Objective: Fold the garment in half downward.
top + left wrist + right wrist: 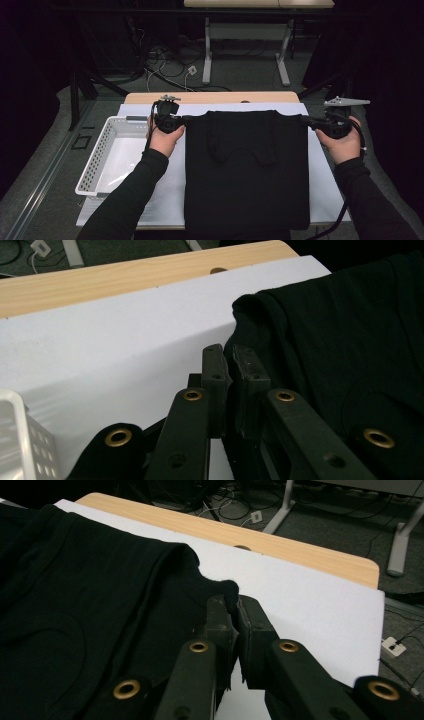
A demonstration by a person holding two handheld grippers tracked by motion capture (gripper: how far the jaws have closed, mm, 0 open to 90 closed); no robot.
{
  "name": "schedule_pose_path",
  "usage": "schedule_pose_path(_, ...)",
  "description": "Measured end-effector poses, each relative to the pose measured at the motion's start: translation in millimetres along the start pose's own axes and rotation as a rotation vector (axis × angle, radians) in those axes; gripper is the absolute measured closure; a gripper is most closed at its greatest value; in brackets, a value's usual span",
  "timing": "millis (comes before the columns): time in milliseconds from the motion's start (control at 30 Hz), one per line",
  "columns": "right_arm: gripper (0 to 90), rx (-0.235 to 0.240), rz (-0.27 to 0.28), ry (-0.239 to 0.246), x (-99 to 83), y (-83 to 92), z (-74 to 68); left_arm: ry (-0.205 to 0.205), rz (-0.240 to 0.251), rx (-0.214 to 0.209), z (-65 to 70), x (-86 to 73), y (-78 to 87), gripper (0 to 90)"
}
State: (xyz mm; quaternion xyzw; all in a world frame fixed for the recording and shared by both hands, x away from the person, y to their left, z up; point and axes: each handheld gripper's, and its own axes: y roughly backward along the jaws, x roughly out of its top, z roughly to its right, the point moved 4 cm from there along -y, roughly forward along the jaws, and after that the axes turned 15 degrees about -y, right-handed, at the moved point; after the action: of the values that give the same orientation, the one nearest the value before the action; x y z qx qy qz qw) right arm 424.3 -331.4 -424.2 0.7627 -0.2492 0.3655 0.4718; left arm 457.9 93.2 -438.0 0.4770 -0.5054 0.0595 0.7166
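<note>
A black garment [246,165] hangs stretched between my two grippers above the white sheet [325,185], its lower part draping over the table's near edge. My left gripper [176,120] is shut on the garment's upper left corner, and the cloth [320,340] runs off to the right of its tips [229,357]. My right gripper [306,120] is shut on the upper right corner; a tuft of black cloth [227,591] pokes out between its tips [231,609]. The garment [90,610] spreads to the left of those jaws.
A white perforated basket [95,160] stands at the table's left, beside my left forearm, and its corner [15,440] shows low in the left gripper view. The wooden tabletop's far strip [210,97] lies behind the sheet. Cables and a desk frame [245,50] are on the floor beyond.
</note>
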Motion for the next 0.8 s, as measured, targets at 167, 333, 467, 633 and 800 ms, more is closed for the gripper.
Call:
schedule_pose_path(167,85.8,-0.016,-0.001,-0.003,16.6,-9.5,2.1,0.022,0.01,0.009,-12.1,14.5,-3.9,84.9)
schedule_pose_path(333,85.8,-0.03,-0.006,-0.005,32.2,-20.8,2.6,0.034,0.005,0.021,-24.5,27.1,-9.0,84.9)
schedule_pose_path(467,85.8,-0.055,-0.016,-0.006,42.9,-31.5,3.2,0.039,0.011,0.033,-33.1,35.8,-12.3,84.9)
schedule_pose_path(633,85.9,-0.065,-0.006,-0.026,58.2,-40.2,4.6,0.038,0.005,0.071,-44.2,46.4,-16.1,84.9)
schedule_pose_path(800,85.9,-0.058,0.028,-0.054,73.8,-43.4,3.8,0.049,0.02,0.086,-54.2,57.7,-17.4,84.9)
